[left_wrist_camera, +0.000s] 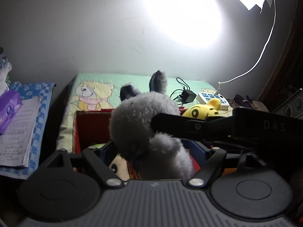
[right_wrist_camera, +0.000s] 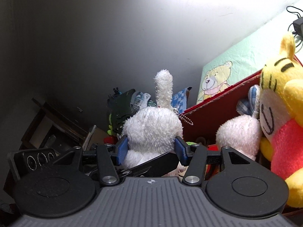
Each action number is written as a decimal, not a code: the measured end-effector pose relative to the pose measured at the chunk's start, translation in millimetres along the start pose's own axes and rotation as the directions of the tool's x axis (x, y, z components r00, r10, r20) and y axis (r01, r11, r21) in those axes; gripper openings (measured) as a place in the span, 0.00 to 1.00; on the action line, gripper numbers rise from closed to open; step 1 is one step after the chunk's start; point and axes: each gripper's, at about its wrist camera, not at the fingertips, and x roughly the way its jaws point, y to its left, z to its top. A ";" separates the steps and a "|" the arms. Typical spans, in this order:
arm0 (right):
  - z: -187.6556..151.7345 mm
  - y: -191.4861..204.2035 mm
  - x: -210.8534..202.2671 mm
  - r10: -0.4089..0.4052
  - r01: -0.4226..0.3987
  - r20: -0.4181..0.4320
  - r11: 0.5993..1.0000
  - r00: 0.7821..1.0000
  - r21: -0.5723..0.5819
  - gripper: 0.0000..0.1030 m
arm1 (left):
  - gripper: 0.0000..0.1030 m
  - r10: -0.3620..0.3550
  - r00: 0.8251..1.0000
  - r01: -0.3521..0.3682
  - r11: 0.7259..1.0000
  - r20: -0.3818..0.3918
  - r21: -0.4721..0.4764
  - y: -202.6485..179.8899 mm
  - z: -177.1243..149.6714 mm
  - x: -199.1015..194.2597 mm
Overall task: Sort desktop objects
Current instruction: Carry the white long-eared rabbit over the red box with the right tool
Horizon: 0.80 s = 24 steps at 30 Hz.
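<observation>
A fluffy grey-white plush rabbit (left_wrist_camera: 136, 121) hangs over an open red box (left_wrist_camera: 90, 128). My right gripper (right_wrist_camera: 151, 149) is shut on this rabbit (right_wrist_camera: 151, 128), its blue pads pressing both sides of the body; one ear stands upright. In the left wrist view its black fingers (left_wrist_camera: 189, 126) reach in from the right to the rabbit's neck. My left gripper (left_wrist_camera: 151, 149) sits under the rabbit with its jaws spread wide, a gap showing on the left side. In the box (right_wrist_camera: 208, 113) lie a yellow tiger plush (right_wrist_camera: 280, 113), a panda plush (left_wrist_camera: 117, 167) and another white plush (right_wrist_camera: 238, 134).
The box stands on a green bear-print cloth (left_wrist_camera: 94, 87), with a black charger (left_wrist_camera: 187, 95) and white power strip (left_wrist_camera: 212, 98) behind. Papers (left_wrist_camera: 17, 128) and a purple pack (left_wrist_camera: 9, 109) lie left. A dark clothes pile (right_wrist_camera: 121, 106) fills the corner. A bright lamp glares above.
</observation>
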 end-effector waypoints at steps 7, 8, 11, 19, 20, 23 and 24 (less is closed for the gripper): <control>-0.3 -21.9 4.4 -0.061 0.065 -0.054 0.994 0.997 0.092 0.54 | 0.81 -0.028 0.996 0.029 1.000 -0.085 0.009 7.3 -4.3 34.0; -0.8 -22.8 5.4 -0.070 0.075 -0.064 0.993 0.996 0.092 0.54 | 0.81 -0.031 0.994 0.031 0.999 -0.102 0.005 11.1 -4.5 38.7; -3.8 -21.4 11.3 -0.121 0.129 -0.105 0.989 0.987 0.072 0.54 | 0.81 -0.027 0.990 0.028 1.000 -0.136 0.001 17.4 -8.2 47.4; -2.5 -16.1 14.0 -0.237 0.233 -0.098 0.971 0.966 -0.053 0.50 | 0.85 0.038 0.989 -0.024 0.995 -0.144 0.100 0.9 -10.5 58.4; -1.7 -15.0 14.9 -0.262 0.255 -0.097 0.963 0.960 -0.083 0.49 | 0.85 0.052 0.989 -0.036 0.993 -0.142 0.115 -2.3 -11.5 60.8; 1.9 -21.8 16.8 -0.281 0.268 -0.125 0.957 0.952 -0.110 0.49 | 0.89 0.069 0.988 -0.051 0.990 -0.139 0.128 -10.0 -16.0 62.2; 2.0 -23.0 16.6 -0.281 0.267 -0.136 0.957 0.950 -0.111 0.49 | 0.89 0.077 0.988 -0.059 0.990 -0.136 0.129 -11.1 -17.3 62.1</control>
